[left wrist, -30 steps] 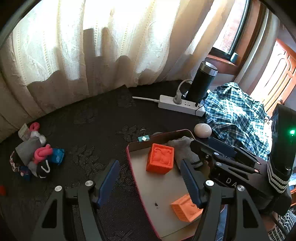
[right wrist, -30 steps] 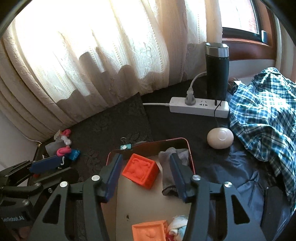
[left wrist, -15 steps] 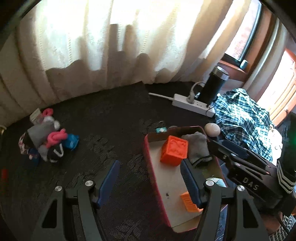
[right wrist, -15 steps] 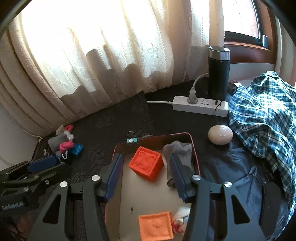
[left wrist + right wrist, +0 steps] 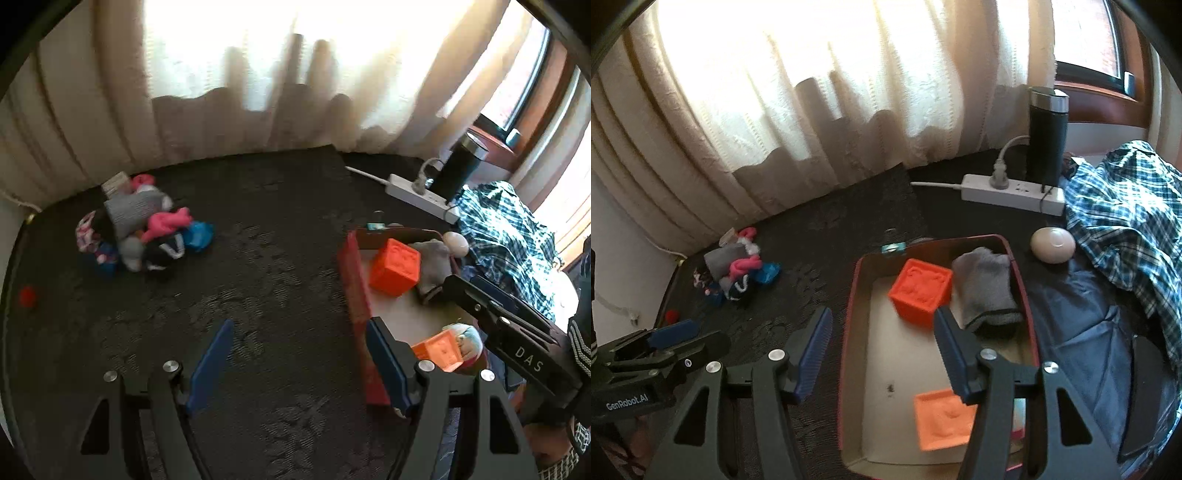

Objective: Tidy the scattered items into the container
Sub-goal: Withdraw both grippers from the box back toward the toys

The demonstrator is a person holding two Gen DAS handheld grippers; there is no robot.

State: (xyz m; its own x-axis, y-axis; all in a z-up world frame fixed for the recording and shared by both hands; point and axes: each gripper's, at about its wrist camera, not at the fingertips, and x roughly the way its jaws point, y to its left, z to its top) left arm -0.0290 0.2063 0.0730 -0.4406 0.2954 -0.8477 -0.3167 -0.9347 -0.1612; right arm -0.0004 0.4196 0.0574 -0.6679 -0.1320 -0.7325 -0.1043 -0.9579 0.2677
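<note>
The dark carpet point(image 5: 280, 266) carries everything. On it sits the red-rimmed box point(image 5: 849, 317), the landmark. Inside the box lie a grey sock point(image 5: 986, 288) at its far right corner, an orange cube point(image 5: 919, 291) just left of the sock, and a second orange block point(image 5: 942, 421) at the near end. Well to the left of the box lies the pile of socks and toys point(image 5: 144, 229), still on the carpet. The left tongs point(image 5: 299, 369) hang over bare carpet just left of the box, spread, having just been opening, with nothing between them. The right tongs point(image 5: 882, 354) hover over the box, spread and empty.
</note>
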